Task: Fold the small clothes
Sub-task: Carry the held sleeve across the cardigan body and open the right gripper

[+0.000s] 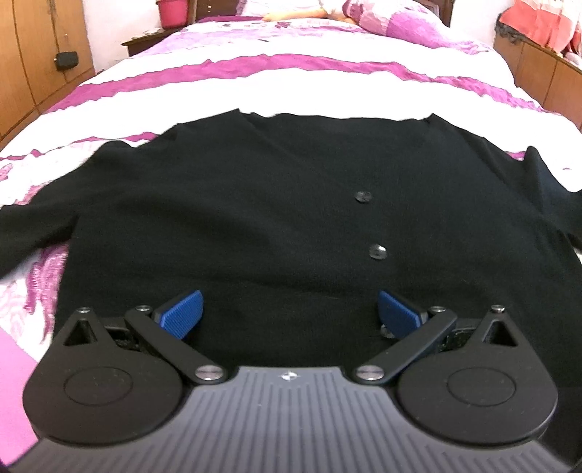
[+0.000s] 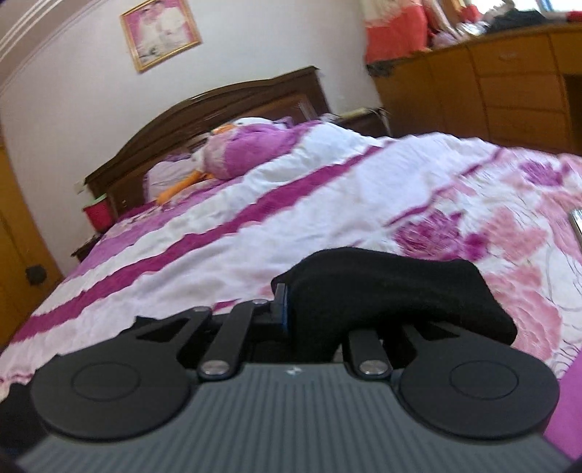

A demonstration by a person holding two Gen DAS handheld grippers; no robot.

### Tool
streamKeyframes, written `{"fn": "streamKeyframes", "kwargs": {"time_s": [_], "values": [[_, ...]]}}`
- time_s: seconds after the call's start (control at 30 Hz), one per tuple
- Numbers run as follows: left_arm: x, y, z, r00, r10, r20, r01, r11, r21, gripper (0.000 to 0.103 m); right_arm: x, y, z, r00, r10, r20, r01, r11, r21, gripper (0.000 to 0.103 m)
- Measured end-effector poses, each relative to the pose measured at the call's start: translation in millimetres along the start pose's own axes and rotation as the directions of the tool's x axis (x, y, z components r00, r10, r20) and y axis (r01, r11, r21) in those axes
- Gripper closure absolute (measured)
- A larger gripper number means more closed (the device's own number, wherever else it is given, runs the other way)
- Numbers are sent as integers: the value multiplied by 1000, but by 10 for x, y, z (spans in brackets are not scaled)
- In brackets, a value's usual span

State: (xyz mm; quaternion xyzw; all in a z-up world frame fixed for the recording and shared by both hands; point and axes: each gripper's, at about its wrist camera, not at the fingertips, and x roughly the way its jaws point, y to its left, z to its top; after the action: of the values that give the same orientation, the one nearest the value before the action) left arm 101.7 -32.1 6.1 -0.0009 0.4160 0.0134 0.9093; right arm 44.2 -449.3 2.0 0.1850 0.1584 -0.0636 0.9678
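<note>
A black buttoned cardigan [image 1: 254, 203] lies spread flat on the bed, sleeves out to both sides, two buttons showing down its front. My left gripper [image 1: 290, 313] is open and empty, hovering just above the cardigan's near hem, blue pads [image 1: 183, 313] wide apart. My right gripper [image 2: 291, 309] is shut on a bunch of the black cardigan fabric [image 2: 393, 291], lifted above the bedspread; the fabric drapes over and hides its right finger.
The bed has a white and magenta floral bedspread [image 1: 291, 83]. Pillows and a plush toy [image 2: 232, 152] lie by the dark headboard [image 2: 218, 105]. Wooden cabinets [image 2: 491, 83] stand at the right, a wardrobe [image 1: 32, 65] at the left, a pink bin [image 1: 171, 12] beside the bed.
</note>
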Motion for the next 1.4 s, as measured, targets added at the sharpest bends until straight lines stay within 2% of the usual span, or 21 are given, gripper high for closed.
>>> {"fn": "streamKeyframes", "kwargs": {"time_s": [0.43, 0.8, 1.07, 1.23, 1.4], "values": [[-318, 530, 75, 999, 22, 44, -18, 997, -74, 0, -106, 866, 16, 994, 109, -3, -108, 985, -135, 89], [-405, 778, 90, 998, 22, 65, -14, 992, -127, 0, -142, 1650, -106, 980, 193, -41, -196, 938, -286, 89], [-321, 882, 95, 998, 28, 63, -19, 991, -131, 0, 111, 2157, -524, 959, 229, -167, -275, 895, -350, 89], [-241, 938, 126, 997, 36, 69, -28, 992, -125, 0, 375, 2325, -906, 939, 209, -273, -299, 889, -346, 89], [-141, 960, 187, 997, 38, 65, -30, 992, -120, 0, 572, 2386, -1212, 931, 162, -327, -282, 889, -362, 87]]}}
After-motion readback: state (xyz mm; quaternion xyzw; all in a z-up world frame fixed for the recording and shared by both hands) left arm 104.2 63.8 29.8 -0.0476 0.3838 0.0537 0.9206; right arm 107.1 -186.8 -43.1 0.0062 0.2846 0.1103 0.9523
